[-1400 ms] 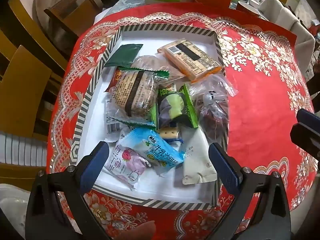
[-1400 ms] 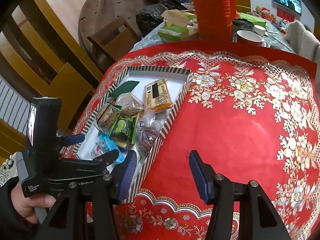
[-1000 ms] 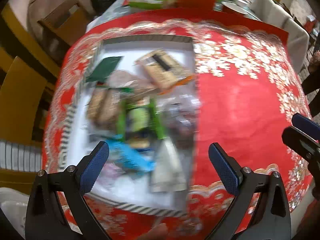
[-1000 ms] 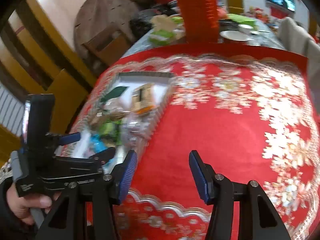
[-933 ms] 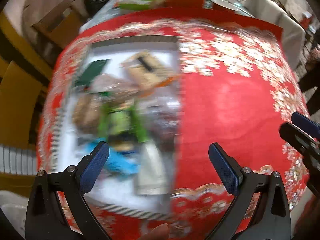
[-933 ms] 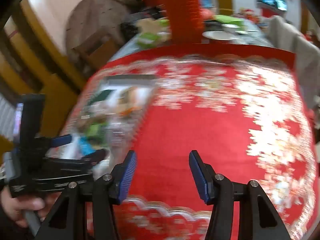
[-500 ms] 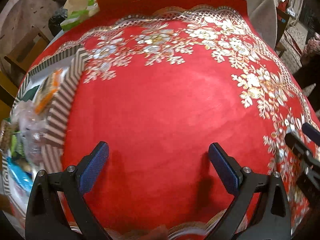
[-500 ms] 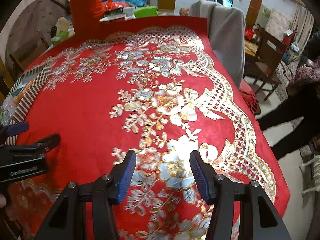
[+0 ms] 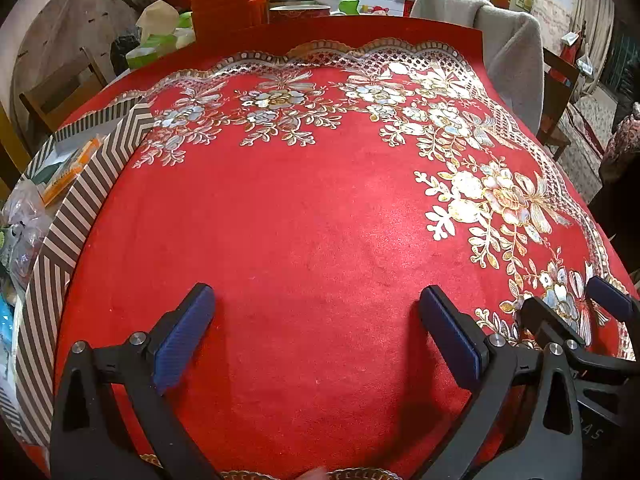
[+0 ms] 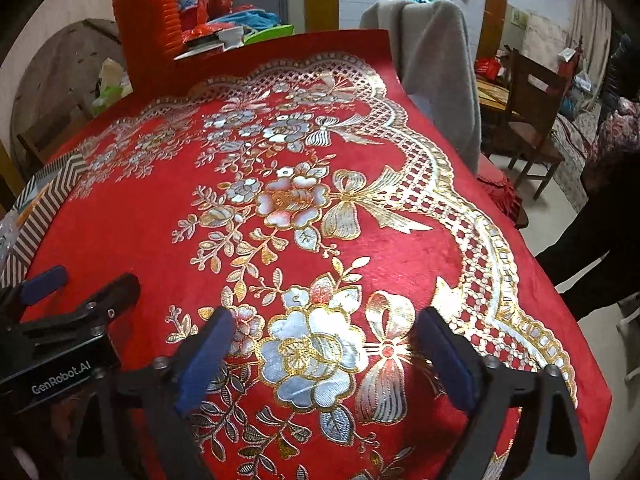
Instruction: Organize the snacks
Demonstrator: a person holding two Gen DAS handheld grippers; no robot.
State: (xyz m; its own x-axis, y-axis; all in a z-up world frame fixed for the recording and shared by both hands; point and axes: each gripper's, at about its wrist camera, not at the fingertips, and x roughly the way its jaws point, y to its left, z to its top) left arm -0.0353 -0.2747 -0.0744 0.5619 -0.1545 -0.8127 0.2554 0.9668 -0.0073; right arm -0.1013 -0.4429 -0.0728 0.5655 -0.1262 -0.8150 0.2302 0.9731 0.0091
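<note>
The striped box [image 9: 100, 168] with snack packets [image 9: 24, 216] inside lies at the far left edge of the left wrist view; its corner [image 10: 48, 196] shows at the left of the right wrist view. My left gripper [image 9: 316, 328] is open over bare red tablecloth, nothing between its blue pads. My right gripper [image 10: 324, 344] hangs low over the gold flower pattern, its jaws opening wide and holding nothing. Each gripper appears in the other's view: the right gripper [image 9: 576, 312] at the right edge, the left gripper [image 10: 76, 284] at the left edge.
A red cloth with gold flowers [image 9: 320, 208] covers the table. Beyond its far edge stand an orange ribbed stack [image 10: 148, 20], tissue packs [image 9: 156, 40] and bowls [image 9: 300, 12]. A chair draped in grey cloth [image 10: 436, 64] stands at the far right; a person's dark sleeve [image 10: 592, 240] is at right.
Both grippers have swung right, off the snack box and onto the open cloth, and sunk lower. The right gripper's jaws have spread much wider; the left stayed open.
</note>
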